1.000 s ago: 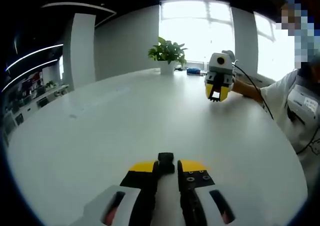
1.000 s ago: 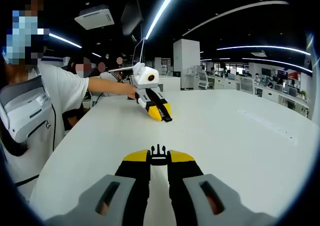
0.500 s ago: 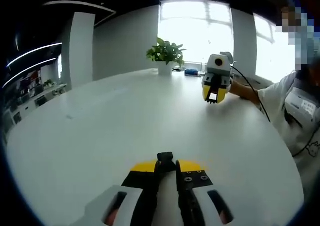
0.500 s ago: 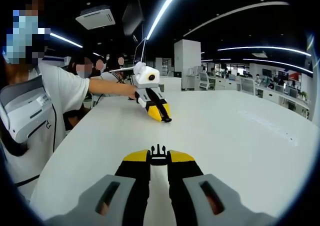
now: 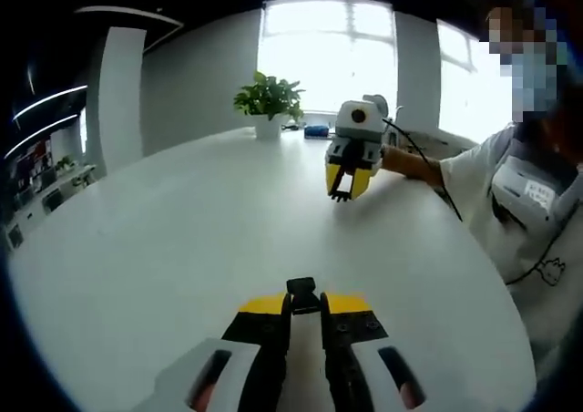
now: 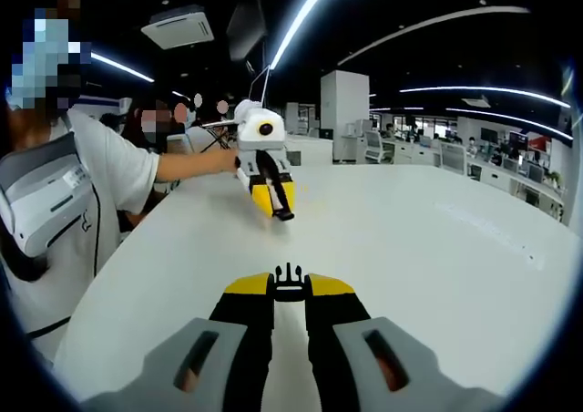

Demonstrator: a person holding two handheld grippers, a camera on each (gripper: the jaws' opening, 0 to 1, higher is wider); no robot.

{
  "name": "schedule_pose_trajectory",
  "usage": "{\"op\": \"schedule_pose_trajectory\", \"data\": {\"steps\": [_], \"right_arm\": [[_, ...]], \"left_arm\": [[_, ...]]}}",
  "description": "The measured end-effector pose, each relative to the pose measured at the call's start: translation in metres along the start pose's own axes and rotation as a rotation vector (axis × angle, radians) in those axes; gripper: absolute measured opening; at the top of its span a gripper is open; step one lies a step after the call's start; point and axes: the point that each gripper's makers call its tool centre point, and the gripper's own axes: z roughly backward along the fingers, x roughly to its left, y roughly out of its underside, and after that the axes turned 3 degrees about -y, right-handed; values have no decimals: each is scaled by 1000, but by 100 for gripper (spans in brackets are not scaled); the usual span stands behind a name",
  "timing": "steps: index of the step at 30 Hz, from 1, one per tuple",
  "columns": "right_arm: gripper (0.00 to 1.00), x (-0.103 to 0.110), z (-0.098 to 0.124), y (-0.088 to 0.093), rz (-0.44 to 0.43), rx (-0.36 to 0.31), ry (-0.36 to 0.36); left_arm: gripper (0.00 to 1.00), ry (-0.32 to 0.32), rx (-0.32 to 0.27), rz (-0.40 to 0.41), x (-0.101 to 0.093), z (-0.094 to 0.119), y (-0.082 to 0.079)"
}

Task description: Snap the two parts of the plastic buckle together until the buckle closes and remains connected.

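Nearest in the left gripper view, the left gripper point(image 5: 303, 314) is clenched on the socket half of the buckle point(image 5: 302, 293). In the right gripper view, the right gripper point(image 6: 289, 295) grips the pronged half point(image 6: 289, 276). Both halves are held above the white worktop point(image 6: 437, 257), well apart, facing each other. To do this well, I'd line prongs squarely with the socket mouth, then push straight until it latches. Farther off stands a potted plant point(image 5: 267, 102). No readable writing anywhere.

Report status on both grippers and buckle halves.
Left gripper shut on socket half. Right gripper shut on pronged half. Halves apart above white table.
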Motion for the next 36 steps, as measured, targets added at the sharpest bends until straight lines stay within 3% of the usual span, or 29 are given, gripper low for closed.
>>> {"op": "schedule_pose_trajectory", "data": {"steps": [3,8,22,27,29,32,36], "right_arm": [[12,2,-2,3,1,9,-7],[12,12,-8,6,15,29,-38],[12,23,-12,10,46,58,-73],[12,25,-13,10,40,57,-89],[12,28,-14,11,26,63,-103],[12,35,-16,7,11,49,-127],[12,43,-18,1,25,37,-152]], "left_arm": [[12,38,14,-38,-17,-7,0],[12,64,41,-67,-27,-15,4],[12,131,-35,-109,-55,-35,-21],[12,151,-61,-78,-54,-35,-24],[11,135,-71,-9,-55,-36,-25],[11,127,-114,3,-58,-36,-33],[11,151,-118,23,-69,-37,-36]]}}
